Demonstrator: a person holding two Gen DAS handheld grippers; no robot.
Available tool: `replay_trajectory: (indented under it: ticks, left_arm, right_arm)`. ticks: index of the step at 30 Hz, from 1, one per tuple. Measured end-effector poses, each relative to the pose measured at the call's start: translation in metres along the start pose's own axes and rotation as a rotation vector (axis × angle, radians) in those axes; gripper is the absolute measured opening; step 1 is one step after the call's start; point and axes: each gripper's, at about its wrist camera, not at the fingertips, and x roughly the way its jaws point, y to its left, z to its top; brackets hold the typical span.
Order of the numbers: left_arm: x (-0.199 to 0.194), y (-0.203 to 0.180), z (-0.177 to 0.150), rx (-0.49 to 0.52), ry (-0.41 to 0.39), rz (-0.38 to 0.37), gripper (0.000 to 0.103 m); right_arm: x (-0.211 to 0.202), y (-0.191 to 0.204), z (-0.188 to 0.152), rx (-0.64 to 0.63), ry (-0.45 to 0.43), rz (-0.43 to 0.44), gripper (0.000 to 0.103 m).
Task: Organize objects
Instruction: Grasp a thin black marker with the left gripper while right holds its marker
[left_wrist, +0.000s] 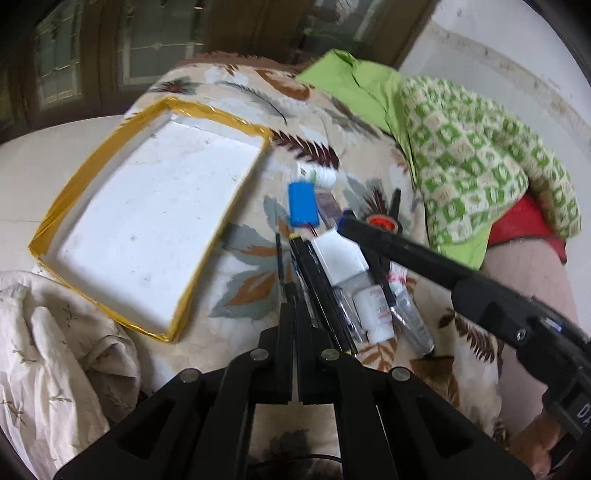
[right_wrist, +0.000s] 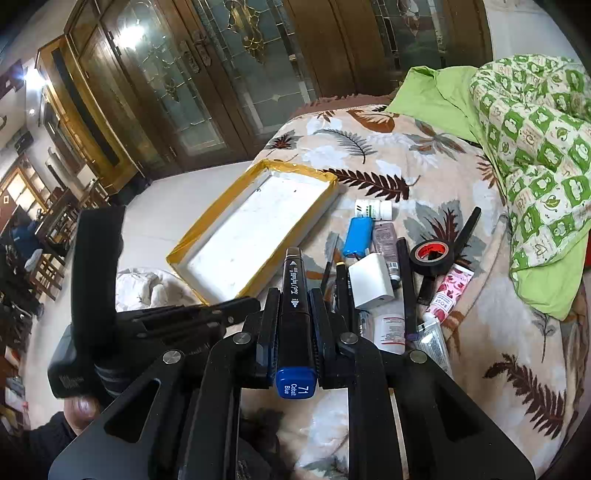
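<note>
The right hand-held gripper (right_wrist: 294, 314) squeezes a blue marker (right_wrist: 295, 314) between its fingers, above the bed (right_wrist: 480, 369). The left hand-held gripper (left_wrist: 294, 314) is pressed shut with nothing in it, just beside the white tray (left_wrist: 147, 221).

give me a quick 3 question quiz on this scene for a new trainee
1. True or false: the tray with the yellow rim already holds some of the items.
2. Multiple choice: what is the right hand-held gripper shut on? A) the blue battery pack B) a marker with a blue cap C) the roll of black tape
3. Fill in: the white charger lies on the ____ blanket, outside the tray.

Key
1. False: the tray is empty.
2. B
3. Leaf-patterned
</note>
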Motion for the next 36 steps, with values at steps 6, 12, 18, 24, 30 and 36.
replay_trajectory:
  ticks: [6, 12, 18, 24, 30, 36]
  left_arm:
    - [0.045, -0.006, 0.004, 0.033, 0.190, -0.015, 0.000]
    - [0.102, 0.008, 0.007, 0.004, 0.343, 0.013, 0.000]
    - [0.108, 0.020, 0.009, -0.044, 0.312, -0.009, 0.028]
    - [0.114, 0.014, 0.008, -0.027, 0.313, -0.017, 0.037]
    - [0.109, 0.012, 0.006, -0.009, 0.298, -0.030, 0.009]
    - [0.104, 0.023, 0.003, -0.021, 0.321, -0.002, 0.009]
  right_arm:
    - [0.004, -0.021, -0.001, 0.047, -0.007, -0.026, 0.015]
    - [0.010, -0.045, 0.000, 0.107, -0.011, -0.040, 0.015]
    - [0.021, -0.062, -0.002, 0.154, -0.001, -0.025, 0.015]
    - [0.029, -0.068, -0.003, 0.175, 0.008, -0.017, 0.015]
    - [0.028, -0.069, -0.001, 0.178, 0.007, -0.020, 0.015]
    - [0.026, -0.068, 0.002, 0.172, 0.002, -0.025, 0.015]
